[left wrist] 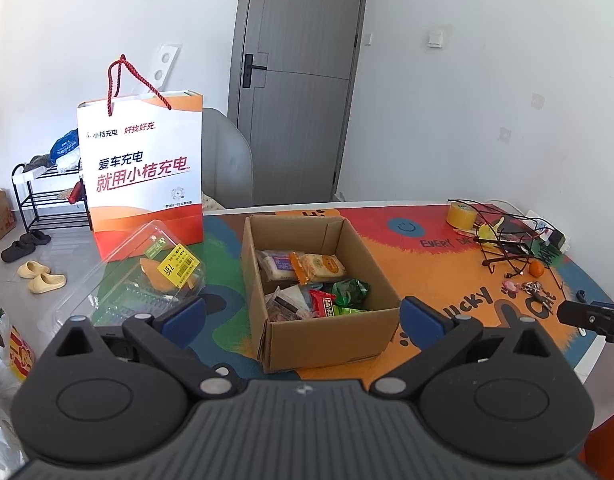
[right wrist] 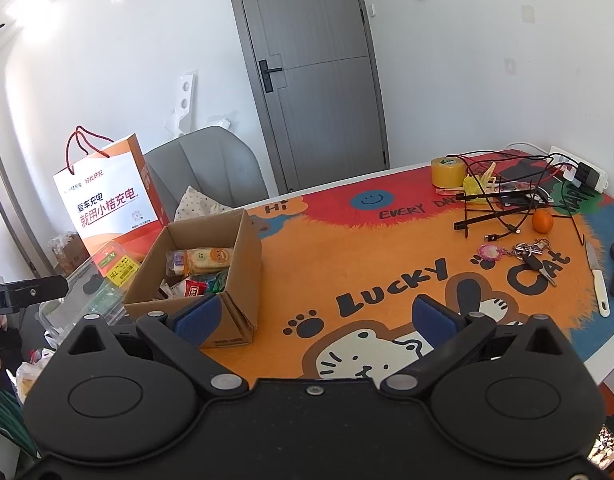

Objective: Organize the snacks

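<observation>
Snacks [left wrist: 307, 276] are seen already packed in the cardboard box [left wrist: 335, 336] on the counter [right wrist: 387, 256]. A clear clamshell pack [left wrist: 147, 276] is left outside, just beside the box. Left gripper [left wrist: 303, 316] & right gripper [right wrist: 315, 316]: jaws spread, nothing held. Task judged approx. mostly done.
</observation>
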Action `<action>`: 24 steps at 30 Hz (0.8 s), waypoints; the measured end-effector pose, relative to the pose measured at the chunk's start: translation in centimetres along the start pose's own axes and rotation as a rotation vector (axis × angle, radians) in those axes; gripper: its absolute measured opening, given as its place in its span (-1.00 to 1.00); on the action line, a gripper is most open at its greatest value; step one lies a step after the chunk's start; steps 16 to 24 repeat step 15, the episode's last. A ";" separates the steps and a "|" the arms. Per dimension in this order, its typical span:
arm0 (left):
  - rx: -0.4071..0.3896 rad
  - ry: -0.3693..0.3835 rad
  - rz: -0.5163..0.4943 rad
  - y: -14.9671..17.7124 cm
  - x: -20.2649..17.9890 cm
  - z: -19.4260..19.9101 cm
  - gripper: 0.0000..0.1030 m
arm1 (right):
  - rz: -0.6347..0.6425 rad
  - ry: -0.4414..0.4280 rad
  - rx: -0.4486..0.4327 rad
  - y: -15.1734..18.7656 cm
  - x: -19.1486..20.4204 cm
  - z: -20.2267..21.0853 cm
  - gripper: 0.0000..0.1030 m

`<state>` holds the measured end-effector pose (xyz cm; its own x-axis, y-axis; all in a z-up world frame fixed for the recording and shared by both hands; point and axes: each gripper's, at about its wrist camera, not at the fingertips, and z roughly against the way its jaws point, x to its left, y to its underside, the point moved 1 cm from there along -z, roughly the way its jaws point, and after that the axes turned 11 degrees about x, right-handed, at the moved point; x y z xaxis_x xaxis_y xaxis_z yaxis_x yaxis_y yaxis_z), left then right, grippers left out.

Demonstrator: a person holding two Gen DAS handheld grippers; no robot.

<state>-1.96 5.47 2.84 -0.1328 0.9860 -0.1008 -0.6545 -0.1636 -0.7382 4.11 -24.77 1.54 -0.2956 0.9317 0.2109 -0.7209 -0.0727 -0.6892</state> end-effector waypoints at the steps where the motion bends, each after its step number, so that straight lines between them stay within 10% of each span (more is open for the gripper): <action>1: 0.002 0.000 -0.001 0.0 0.0 0.0 0.99 | 0.001 0.001 0.002 0.0 0.0 0.0 1.00; 24: 0.013 0.003 0.009 0.1 -0.3 -0.2 0.99 | 0.022 0.002 0.018 0.2 0.8 -0.7 1.00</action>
